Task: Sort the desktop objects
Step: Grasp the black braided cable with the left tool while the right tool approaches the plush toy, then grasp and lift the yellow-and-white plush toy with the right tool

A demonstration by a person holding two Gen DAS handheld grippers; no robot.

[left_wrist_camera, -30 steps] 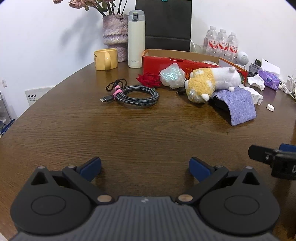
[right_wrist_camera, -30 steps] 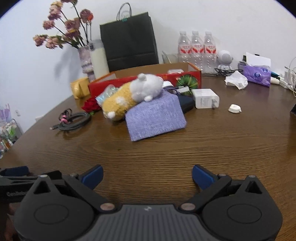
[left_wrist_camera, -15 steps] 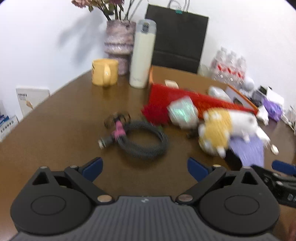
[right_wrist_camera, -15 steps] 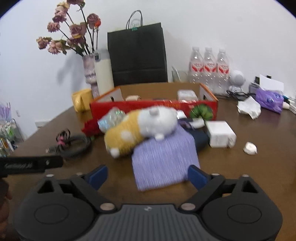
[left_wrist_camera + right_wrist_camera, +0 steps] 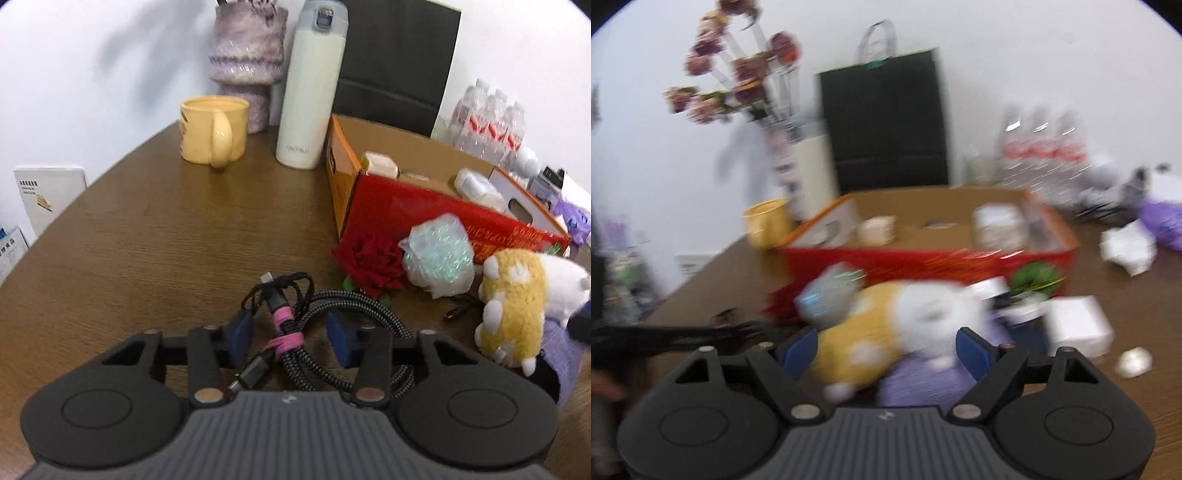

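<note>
A coiled black braided cable (image 5: pixel 343 306) with a pink tie lies on the brown table (image 5: pixel 147 251). My left gripper (image 5: pixel 290 338) is open, its blue pads on either side of the cable's tied end. My right gripper (image 5: pixel 886 349) is open, its pads on either side of the yellow and white plush toy (image 5: pixel 886 336), which lies on a purple cloth (image 5: pixel 919 384). The plush also shows in the left wrist view (image 5: pixel 517 302). An open red cardboard box (image 5: pixel 424 199) stands behind, with small items inside. The right wrist view is blurred.
A red fabric rose (image 5: pixel 369 266) and a bubble-wrap bundle (image 5: pixel 439 254) lie before the box. A yellow mug (image 5: pixel 212 133), white thermos (image 5: pixel 314 85) and vase (image 5: pixel 247 62) stand at the back. A white charger (image 5: pixel 1078 325), crumpled tissue (image 5: pixel 1126 247) and water bottles (image 5: pixel 1038 155) are at right.
Both grippers have moved forward and down. The left pads have narrowed and now flank the cable. The right pads have come up around the plush toy.
</note>
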